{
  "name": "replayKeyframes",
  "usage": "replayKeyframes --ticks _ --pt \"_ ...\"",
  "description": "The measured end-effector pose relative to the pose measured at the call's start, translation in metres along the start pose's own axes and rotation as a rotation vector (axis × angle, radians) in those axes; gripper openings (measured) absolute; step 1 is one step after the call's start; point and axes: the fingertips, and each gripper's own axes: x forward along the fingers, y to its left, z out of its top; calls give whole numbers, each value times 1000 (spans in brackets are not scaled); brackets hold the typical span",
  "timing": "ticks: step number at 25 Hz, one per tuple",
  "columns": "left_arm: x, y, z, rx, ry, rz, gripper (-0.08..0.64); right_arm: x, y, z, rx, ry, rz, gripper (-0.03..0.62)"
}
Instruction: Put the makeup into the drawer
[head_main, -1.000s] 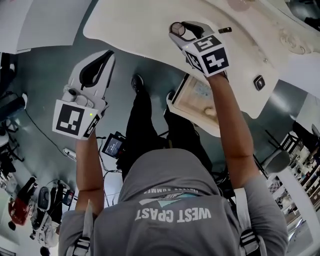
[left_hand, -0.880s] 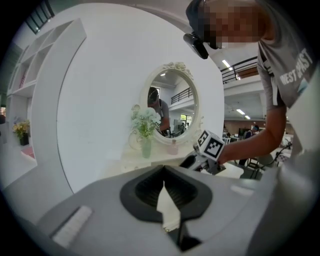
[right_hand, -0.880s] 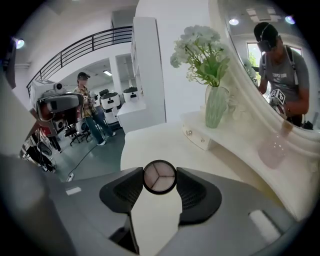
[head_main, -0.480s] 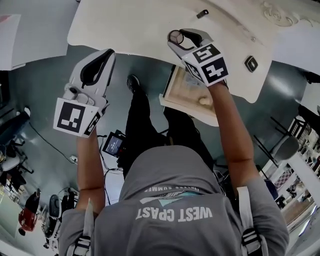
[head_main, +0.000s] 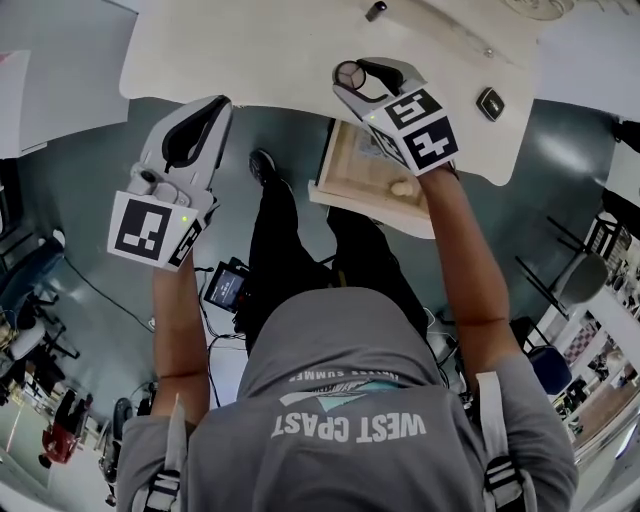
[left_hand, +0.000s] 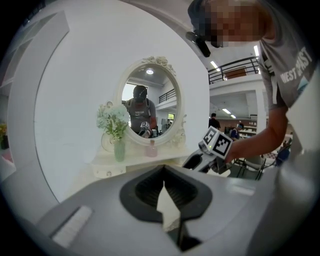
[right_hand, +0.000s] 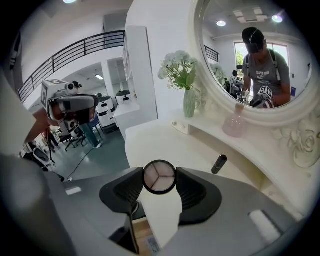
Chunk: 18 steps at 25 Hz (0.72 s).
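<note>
Your left gripper (head_main: 195, 135) is pinched together on nothing. Your right gripper (head_main: 362, 78) clamps the compact (right_hand: 159, 177) by its rim, above the table (head_main: 250, 50) edge, just past the open drawer (head_main: 352, 170). Let go here and it lands on the table, not inside. Compared with a second ago, you're closer to the drawer.

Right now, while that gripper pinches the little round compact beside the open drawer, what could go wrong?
The compact is held only by its rim at the very tips of the right gripper jaws, so it may slip and miss the drawer, landing on the floor. The black tube stands upright on the tabletop nearby; a careless swing could topple it.
</note>
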Motion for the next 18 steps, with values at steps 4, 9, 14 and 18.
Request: replayKeyframes --ticks 4,9,14,18 --pt "1 -11 -1 6 12 -23 2 -13 9 -11 10 -1 0 216" --pt "17 -33 -10 10 28 -68 2 -25 15 -47 42 21 8 216" --pt "35 -60 -10 21 36 -105 2 -46 19 -83 67 27 26 216" --pt "40 -76 -20 31 55 -140 2 -51 31 -117 84 48 32 216"
